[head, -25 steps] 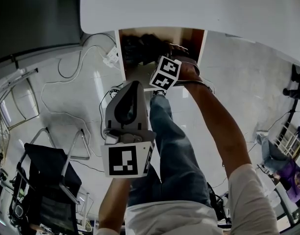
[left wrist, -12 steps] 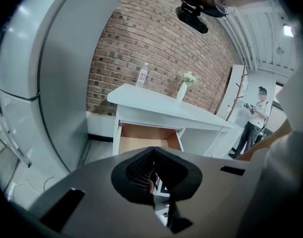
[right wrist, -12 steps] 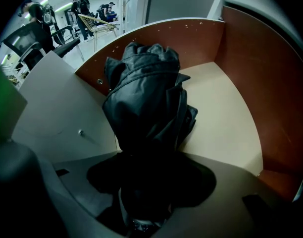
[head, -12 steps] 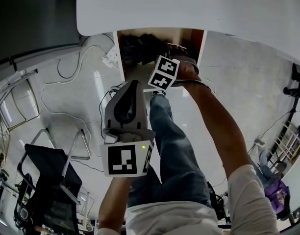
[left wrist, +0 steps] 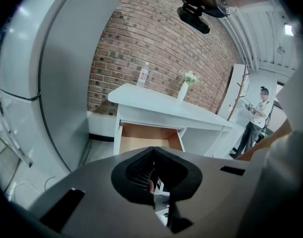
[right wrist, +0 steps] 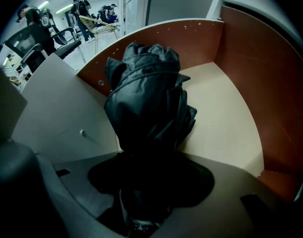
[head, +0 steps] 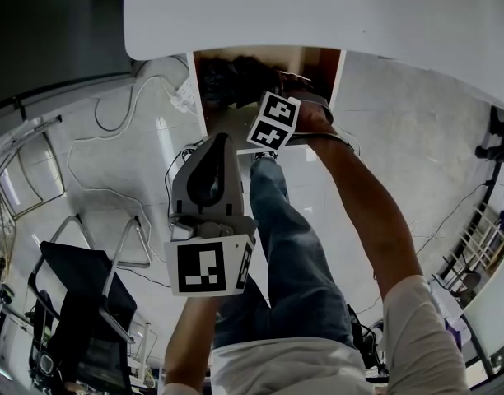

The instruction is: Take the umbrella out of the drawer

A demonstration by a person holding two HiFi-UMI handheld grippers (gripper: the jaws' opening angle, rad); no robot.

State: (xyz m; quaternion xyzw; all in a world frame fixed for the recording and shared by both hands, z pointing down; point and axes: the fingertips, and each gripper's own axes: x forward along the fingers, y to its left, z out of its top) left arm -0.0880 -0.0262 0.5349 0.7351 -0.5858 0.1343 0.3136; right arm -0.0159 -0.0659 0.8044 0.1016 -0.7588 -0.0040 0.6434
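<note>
A black folded umbrella point(right wrist: 146, 98) lies in the open wooden drawer point(right wrist: 226, 128) under the white desk point(head: 318, 11). My right gripper point(right wrist: 146, 157) points steeply down into the drawer with the umbrella's near end between its jaws. They have just been closing around it, and I see no firm pinch. In the head view only its marker cube point(head: 275, 122) shows, in front of the drawer point(head: 338, 72) and the dark umbrella point(head: 231, 81). My left gripper point(head: 221, 138) hangs back over the floor, shut and empty, and its tips point(left wrist: 152, 148) meet in the left gripper view.
The person's legs point(head: 293, 253) stand just before the drawer. A black office chair point(head: 79, 303) and loose cables point(head: 120, 113) with a power strip point(head: 186, 95) lie on the floor at left. On the desk stand a bottle point(left wrist: 143, 76) and a vase point(left wrist: 185, 87).
Both grippers keep their places. Only the head view has drifted slightly.
</note>
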